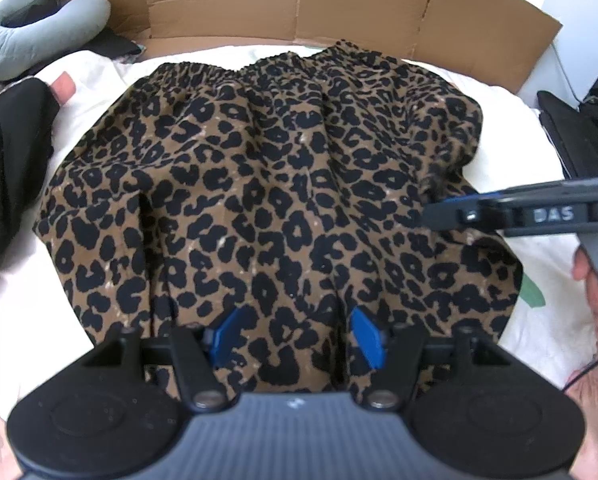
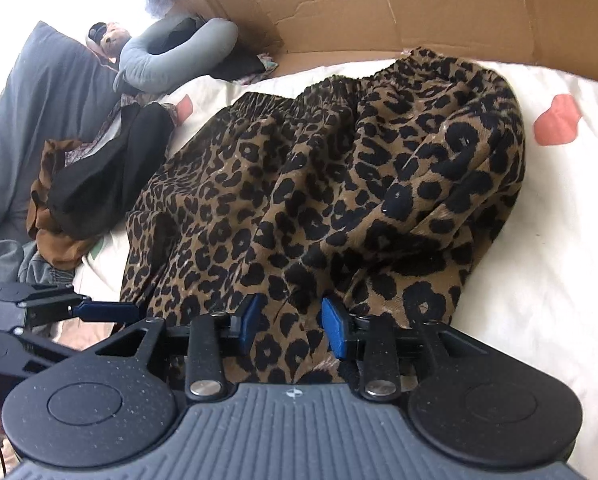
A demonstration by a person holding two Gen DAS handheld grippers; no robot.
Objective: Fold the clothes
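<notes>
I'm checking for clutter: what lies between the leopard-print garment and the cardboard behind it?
Only a bare strip of white bedding separates leopard-print garment from cardboard, seen in both wrist views.

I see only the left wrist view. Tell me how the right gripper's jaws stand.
Observer: The right gripper is open. The leopard-print garment shows between its jaws, not pinched.
Operator: Report what lies under the black garment on the left.
Observer: A brown garment pokes out beneath it.
Operator: Check the white sheet beyond the leopard-print garment's right edge.
Observer: A coral patch is printed there, clear of the fabric.
</notes>
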